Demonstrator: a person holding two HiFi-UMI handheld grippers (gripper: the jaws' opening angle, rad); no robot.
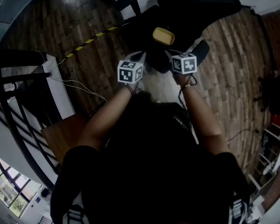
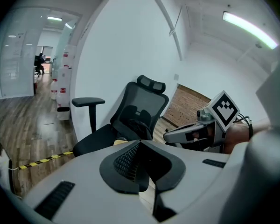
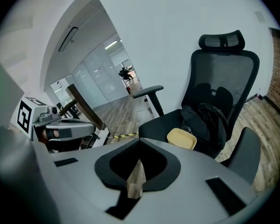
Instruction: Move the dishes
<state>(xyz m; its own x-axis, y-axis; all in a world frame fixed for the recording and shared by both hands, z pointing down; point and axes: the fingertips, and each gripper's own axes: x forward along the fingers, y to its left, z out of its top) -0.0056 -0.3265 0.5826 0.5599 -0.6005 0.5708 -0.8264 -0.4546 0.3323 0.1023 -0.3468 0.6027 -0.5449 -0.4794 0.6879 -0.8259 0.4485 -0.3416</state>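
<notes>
The yellow dish (image 1: 163, 36) is sitting on the seat of the black office chair (image 3: 219, 78), upper middle of the head view, just ahead of me. I'm holding my left gripper (image 1: 138, 57) and right gripper (image 1: 171, 55) side by side short of it. Both sets of jaws are pressed nearly together, gripping nothing. Here's what I'm worrying about: going in like this, closed jaws are only going to shove the dish across the seat, maybe off its edge onto the wooden floor (image 1: 233, 55). An office chair likely swivels too, so a push could be turning it away from me.
</notes>
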